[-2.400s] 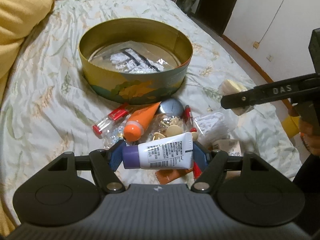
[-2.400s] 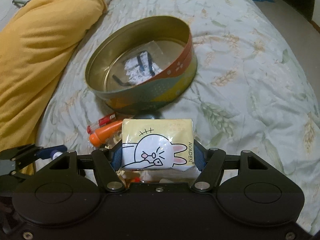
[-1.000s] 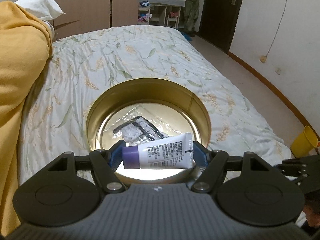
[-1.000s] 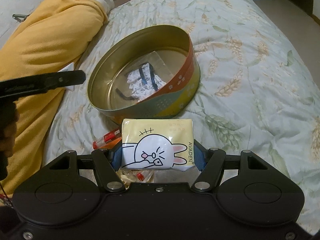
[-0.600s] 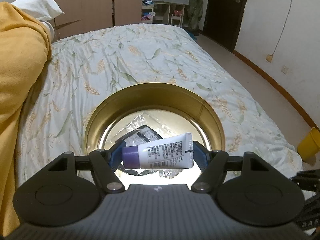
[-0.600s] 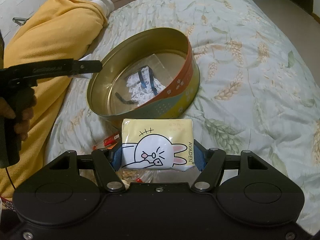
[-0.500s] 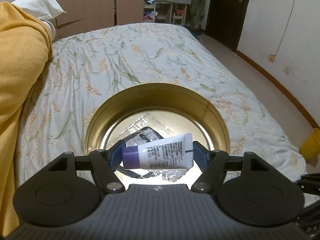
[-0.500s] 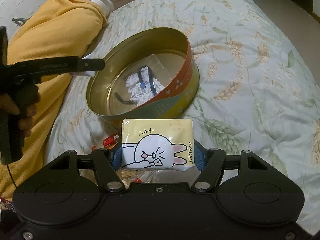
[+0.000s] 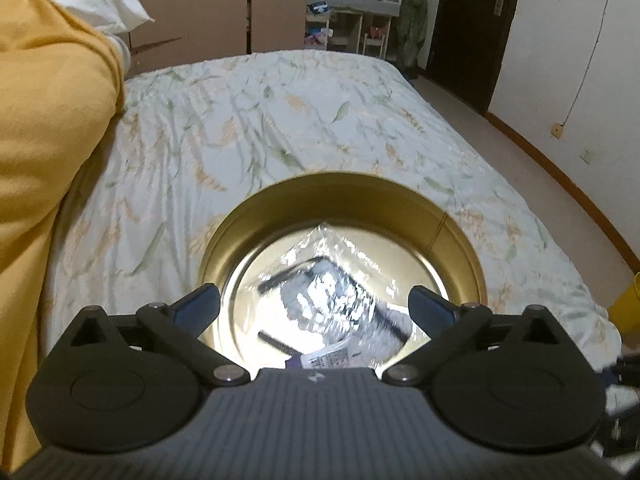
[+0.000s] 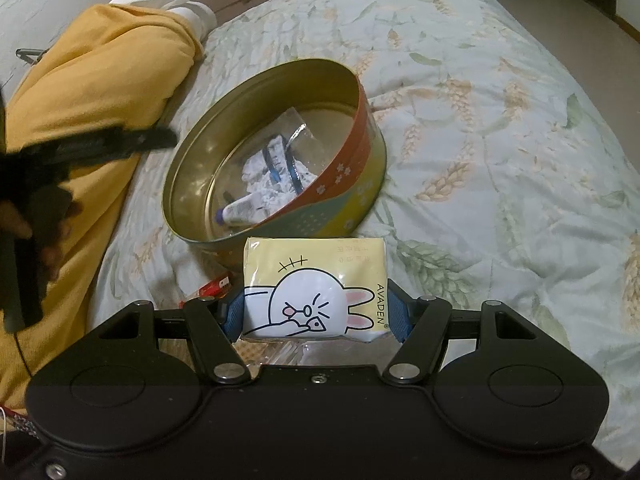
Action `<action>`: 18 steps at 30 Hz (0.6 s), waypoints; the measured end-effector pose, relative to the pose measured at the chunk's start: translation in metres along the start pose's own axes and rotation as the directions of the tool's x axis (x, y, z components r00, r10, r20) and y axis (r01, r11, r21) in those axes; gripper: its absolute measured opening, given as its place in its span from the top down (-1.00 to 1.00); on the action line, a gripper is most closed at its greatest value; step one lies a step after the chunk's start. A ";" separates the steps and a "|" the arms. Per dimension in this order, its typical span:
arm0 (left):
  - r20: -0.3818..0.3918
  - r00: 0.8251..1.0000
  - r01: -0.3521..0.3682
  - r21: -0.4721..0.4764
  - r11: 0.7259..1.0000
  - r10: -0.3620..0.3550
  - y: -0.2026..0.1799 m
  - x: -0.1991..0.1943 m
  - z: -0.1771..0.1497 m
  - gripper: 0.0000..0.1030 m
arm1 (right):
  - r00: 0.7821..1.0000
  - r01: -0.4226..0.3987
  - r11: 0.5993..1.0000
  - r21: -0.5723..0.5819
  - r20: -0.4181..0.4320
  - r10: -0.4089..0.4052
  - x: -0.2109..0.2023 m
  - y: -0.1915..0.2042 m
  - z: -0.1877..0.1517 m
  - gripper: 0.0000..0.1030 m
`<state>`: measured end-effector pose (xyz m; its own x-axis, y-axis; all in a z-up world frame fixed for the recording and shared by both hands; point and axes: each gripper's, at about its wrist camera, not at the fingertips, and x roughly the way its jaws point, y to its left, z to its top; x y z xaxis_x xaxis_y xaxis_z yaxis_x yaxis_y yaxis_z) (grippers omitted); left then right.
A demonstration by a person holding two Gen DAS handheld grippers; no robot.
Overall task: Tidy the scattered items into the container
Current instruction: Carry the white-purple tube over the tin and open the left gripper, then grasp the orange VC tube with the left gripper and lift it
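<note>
**Tube lies in the tin while the tissue pack waits in the other gripper**

The left gripper (image 9: 314, 306) hangs over the round tin (image 9: 460, 240) with its jaws spread wide, having just been opening, and nothing sits between its blue pads. The white tube (image 10: 244, 211) with the purple cap lies on the tin's floor near the front wall, partly over a clear plastic bag (image 9: 332, 280) that holds dark and white bits. In the left wrist view only a blurred strip of the tube shows, just above the gripper body.

The right gripper (image 10: 316, 314) is closed on a yellow tissue pack (image 10: 316, 288) printed with a cartoon rabbit; the pads press on both of its short sides. It holds the pack just in front of the tin, above the flowered bedspread (image 10: 500, 120). A red-capped item (image 10: 214, 286) lies on the bedspread beside the pack, near the tin's base. A yellow blanket (image 10: 100, 72) is heaped along the left edge of the bed, and a hand (image 10: 24, 224) grips the left gripper's handle in front of it.
</note>
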<state>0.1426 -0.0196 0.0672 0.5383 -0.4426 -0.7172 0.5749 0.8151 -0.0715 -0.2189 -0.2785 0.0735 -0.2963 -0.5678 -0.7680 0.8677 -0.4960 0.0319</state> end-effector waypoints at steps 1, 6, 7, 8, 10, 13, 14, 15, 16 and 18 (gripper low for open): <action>-0.010 1.000 0.000 0.002 1.000 0.000 0.003 -0.003 -0.004 -1.00 | 1.000 -0.001 1.000 0.002 0.002 0.001 0.000 0.000 0.000 -0.26; -0.079 0.996 0.042 0.018 0.999 -0.041 0.010 -0.011 -0.030 -1.00 | 1.000 -0.002 1.000 0.014 0.008 0.002 -0.003 -0.003 0.001 -0.26; -0.093 0.994 0.060 0.031 0.998 -0.057 0.009 -0.012 -0.037 -1.00 | 1.000 -0.001 1.000 0.015 0.009 0.001 -0.004 -0.003 0.001 -0.26; -0.110 0.991 0.078 0.049 0.996 -0.072 0.007 -0.012 -0.043 -1.00 | 1.000 0.001 1.000 0.017 0.009 -0.001 -0.004 -0.003 0.002 -0.26; -0.139 0.986 0.107 0.078 0.991 -0.095 0.003 -0.010 -0.054 -1.00 | 1.000 0.002 1.000 0.020 0.011 -0.002 -0.005 -0.004 0.002 -0.26; -0.184 0.976 0.139 0.096 0.986 -0.120 -0.004 -0.004 -0.072 -1.00 | 1.000 0.004 1.000 0.021 0.017 -0.004 -0.006 -0.004 0.002 -0.26; -0.195 0.973 0.144 0.093 0.985 -0.124 -0.006 -0.002 -0.077 -1.00 | 1.000 0.003 1.000 0.023 0.017 -0.004 -0.006 -0.004 0.002 -0.26; -0.205 0.970 0.149 0.088 0.985 -0.128 -0.007 0.000 -0.082 -1.00 | 1.000 0.004 1.000 0.026 0.018 -0.004 -0.006 -0.005 0.002 -0.26; -0.214 0.968 0.152 0.084 0.985 -0.131 -0.007 0.003 -0.086 -1.00 | 1.000 0.004 1.000 0.028 0.017 -0.005 -0.006 -0.006 0.002 -0.26; -0.233 0.963 0.157 0.086 0.984 -0.133 -0.009 0.010 -0.093 -1.00 | 1.000 0.005 0.999 0.032 0.016 -0.005 -0.006 -0.007 0.003 -0.26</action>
<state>0.0856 0.0036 -0.0034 0.2987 -0.4477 -0.8428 0.7032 0.7003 -0.1228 -0.2240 -0.2738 0.0795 -0.3075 -0.5756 -0.7577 0.8531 -0.5195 0.0485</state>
